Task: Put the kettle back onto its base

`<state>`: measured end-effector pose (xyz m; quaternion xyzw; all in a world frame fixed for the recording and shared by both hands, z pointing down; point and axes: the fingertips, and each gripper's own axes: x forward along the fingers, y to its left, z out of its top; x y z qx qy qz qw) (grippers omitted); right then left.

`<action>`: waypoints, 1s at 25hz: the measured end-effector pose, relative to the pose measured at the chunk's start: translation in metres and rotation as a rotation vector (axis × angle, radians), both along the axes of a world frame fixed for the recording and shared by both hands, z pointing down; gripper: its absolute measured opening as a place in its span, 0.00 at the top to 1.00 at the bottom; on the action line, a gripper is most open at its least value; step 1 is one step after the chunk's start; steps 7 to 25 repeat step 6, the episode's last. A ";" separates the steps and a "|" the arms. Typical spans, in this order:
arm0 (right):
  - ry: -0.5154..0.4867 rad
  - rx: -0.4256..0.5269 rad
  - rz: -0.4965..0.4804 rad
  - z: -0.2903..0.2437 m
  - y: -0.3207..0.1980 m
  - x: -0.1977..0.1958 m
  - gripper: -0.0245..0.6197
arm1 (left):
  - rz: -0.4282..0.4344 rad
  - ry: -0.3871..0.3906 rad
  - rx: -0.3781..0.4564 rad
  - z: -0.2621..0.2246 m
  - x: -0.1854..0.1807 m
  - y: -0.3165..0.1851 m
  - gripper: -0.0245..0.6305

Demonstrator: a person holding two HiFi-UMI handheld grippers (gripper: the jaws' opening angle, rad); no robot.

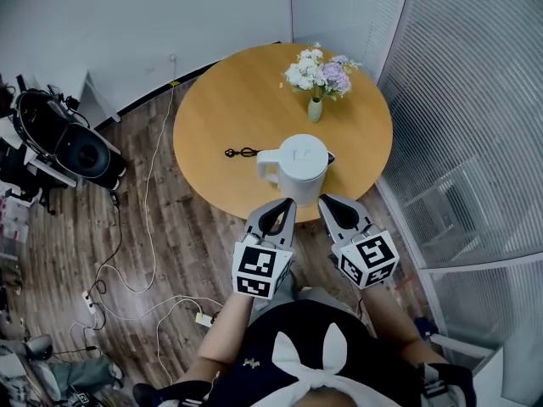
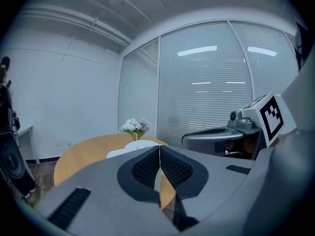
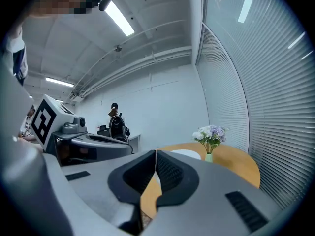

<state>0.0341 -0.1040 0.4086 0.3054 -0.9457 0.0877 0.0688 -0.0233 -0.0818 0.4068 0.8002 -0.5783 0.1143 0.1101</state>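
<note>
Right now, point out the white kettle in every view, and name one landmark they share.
Head view: kettle at centre, near the front edge of the round table.
Left gripper view: low, slightly left of centre; only its white top shows.
Right gripper view: low, slightly right of centre; just a white sliver.
Shared landmark: the flowers, standing beyond the kettle in all three.
</note>
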 end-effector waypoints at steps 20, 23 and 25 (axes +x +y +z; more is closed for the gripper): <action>0.010 0.001 -0.015 0.001 0.006 0.001 0.92 | -0.008 -0.004 -0.007 0.003 0.005 0.003 0.92; 0.010 0.001 -0.015 0.001 0.006 0.001 0.92 | -0.008 -0.004 -0.007 0.003 0.005 0.003 0.92; 0.010 0.001 -0.015 0.001 0.006 0.001 0.92 | -0.008 -0.004 -0.007 0.003 0.005 0.003 0.92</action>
